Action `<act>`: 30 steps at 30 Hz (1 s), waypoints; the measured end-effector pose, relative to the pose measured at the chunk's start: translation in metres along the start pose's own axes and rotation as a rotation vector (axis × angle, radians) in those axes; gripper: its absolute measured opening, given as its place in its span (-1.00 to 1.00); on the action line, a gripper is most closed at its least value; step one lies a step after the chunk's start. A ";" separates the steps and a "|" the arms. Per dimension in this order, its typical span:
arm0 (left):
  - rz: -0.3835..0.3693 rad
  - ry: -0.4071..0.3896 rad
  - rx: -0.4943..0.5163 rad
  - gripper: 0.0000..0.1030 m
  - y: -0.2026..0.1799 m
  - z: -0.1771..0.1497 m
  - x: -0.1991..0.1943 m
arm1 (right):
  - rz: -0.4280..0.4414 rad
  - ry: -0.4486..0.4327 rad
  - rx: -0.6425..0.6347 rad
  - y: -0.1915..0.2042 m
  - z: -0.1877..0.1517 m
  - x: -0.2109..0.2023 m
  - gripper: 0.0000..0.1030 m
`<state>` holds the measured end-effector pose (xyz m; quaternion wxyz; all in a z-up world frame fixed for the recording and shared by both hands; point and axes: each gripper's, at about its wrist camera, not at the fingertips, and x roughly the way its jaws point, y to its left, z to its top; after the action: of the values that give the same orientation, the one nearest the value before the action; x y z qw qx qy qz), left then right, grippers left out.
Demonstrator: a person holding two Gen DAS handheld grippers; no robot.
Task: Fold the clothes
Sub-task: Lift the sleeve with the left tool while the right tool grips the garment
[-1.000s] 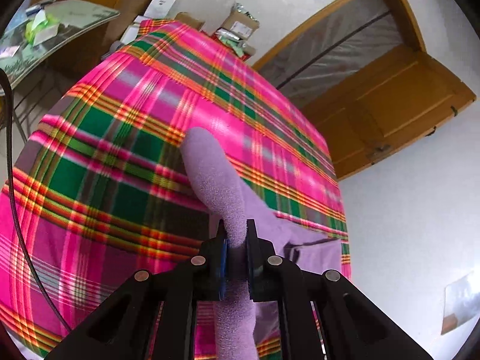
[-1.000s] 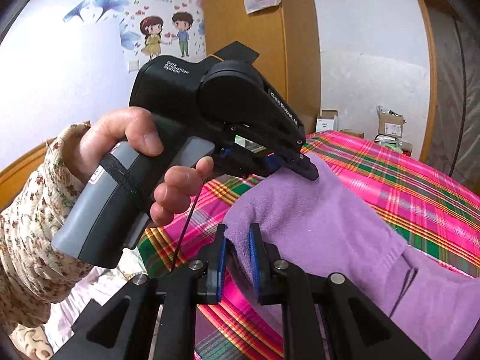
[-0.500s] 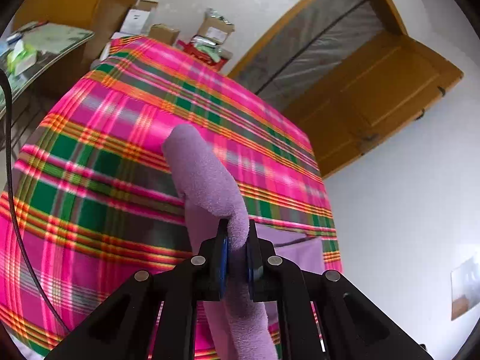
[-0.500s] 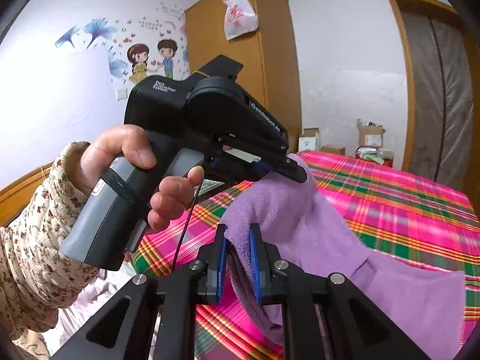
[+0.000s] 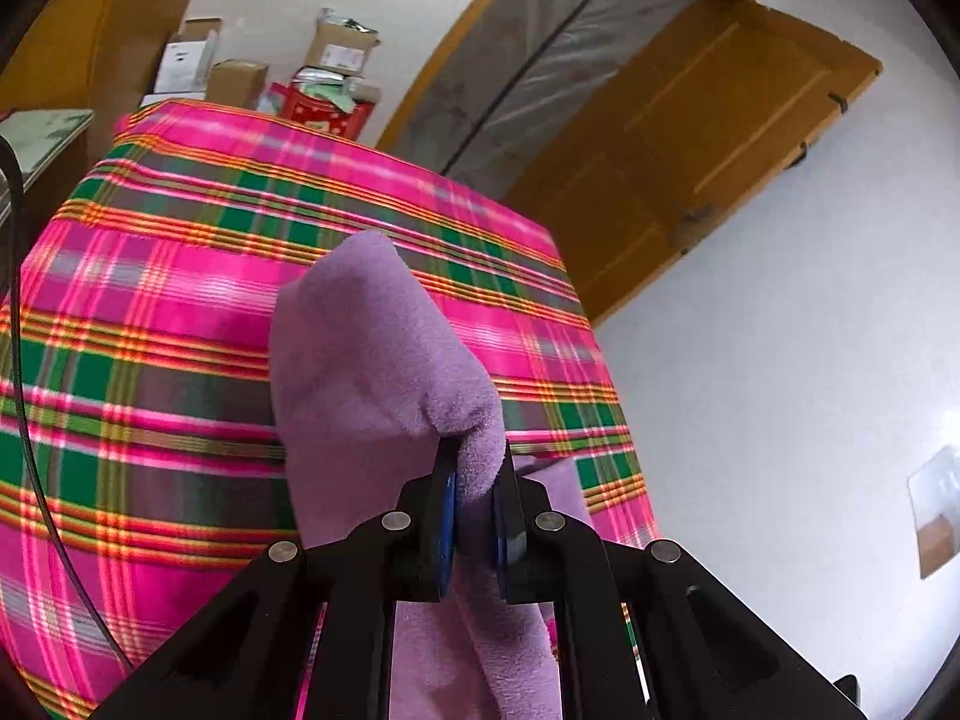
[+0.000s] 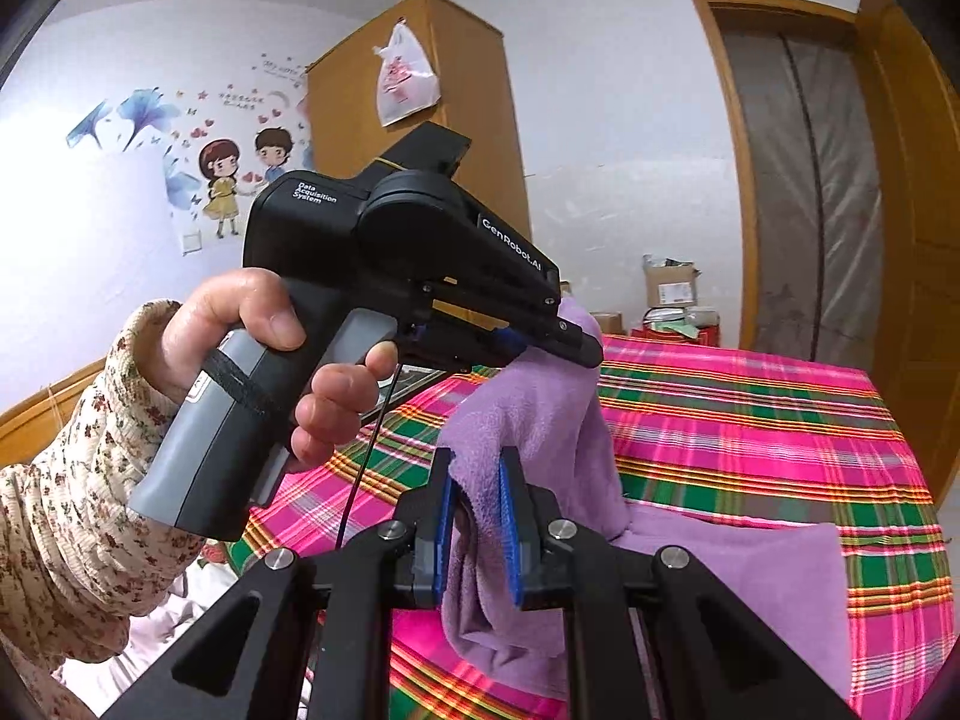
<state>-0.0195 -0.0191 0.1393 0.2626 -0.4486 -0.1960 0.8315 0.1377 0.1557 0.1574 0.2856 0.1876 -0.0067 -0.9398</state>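
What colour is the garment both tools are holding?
Plain lilac purple garment, fleecy; shows best in the right wrist view.

In my left wrist view the purple garment [image 5: 384,372] runs off the bottom edge, so I can't see its lower end. It also covers the bed [image 5: 150,312] behind it. At upper left the labels on the cardboard boxes [image 5: 336,48] are too small to read. In my right wrist view the left hand-held gripper [image 6: 576,336] has its tips buried in cloth, probably clamped.
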 end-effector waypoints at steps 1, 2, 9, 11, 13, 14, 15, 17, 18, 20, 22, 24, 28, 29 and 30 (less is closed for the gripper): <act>-0.001 0.008 0.009 -0.80 -0.005 0.001 0.004 | -0.006 -0.002 0.007 -0.004 0.000 -0.003 -0.72; -0.001 0.015 0.018 -0.80 -0.009 0.002 0.007 | -0.013 -0.004 0.014 -0.008 0.001 -0.005 -0.72; 0.002 0.075 0.067 -0.80 -0.042 0.004 0.039 | -0.057 -0.018 0.078 -0.040 0.000 -0.019 -0.72; 0.007 0.095 0.081 -0.80 -0.049 0.004 0.049 | -0.071 -0.017 0.097 -0.050 -0.002 -0.021 -0.72; 0.010 0.114 0.094 -0.80 -0.056 0.003 0.059 | -0.087 -0.017 0.111 -0.060 -0.005 -0.024 -0.72; 0.012 0.124 0.098 -0.80 -0.060 0.003 0.064 | -0.093 -0.017 0.118 -0.065 -0.007 -0.025 -0.72; 0.014 0.133 0.103 -0.80 -0.063 0.003 0.069 | -0.099 -0.017 0.127 -0.070 -0.009 -0.026 -0.72; 0.023 0.151 0.114 -0.80 -0.069 0.002 0.080 | -0.110 -0.016 0.148 -0.079 -0.012 -0.028 -0.72; 0.026 0.159 0.121 -0.80 -0.072 0.001 0.083 | -0.113 -0.014 0.161 -0.084 -0.013 -0.030 -0.72; 0.032 0.173 0.129 -0.80 -0.078 -0.001 0.091 | -0.123 -0.011 0.175 -0.092 -0.015 -0.031 -0.72; 0.036 0.188 0.137 -0.80 -0.084 -0.002 0.099 | -0.132 -0.008 0.190 -0.099 -0.018 -0.034 -0.72; 0.041 0.203 0.141 -0.79 -0.088 -0.003 0.108 | -0.137 -0.006 0.203 -0.105 -0.020 -0.035 -0.72; 0.055 0.236 0.148 -0.79 -0.096 -0.007 0.126 | -0.151 0.005 0.244 -0.119 -0.030 -0.036 -0.72; 0.056 0.244 0.150 -0.79 -0.097 -0.008 0.131 | -0.157 0.007 0.252 -0.122 -0.032 -0.037 -0.72; 0.057 0.252 0.152 -0.79 -0.099 -0.009 0.135 | -0.164 0.010 0.259 -0.126 -0.034 -0.037 -0.72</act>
<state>-0.0486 0.1419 0.1032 0.2946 -0.5335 -0.0849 0.7883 0.1112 0.2840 0.1233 0.1814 0.2274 -0.1111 -0.9503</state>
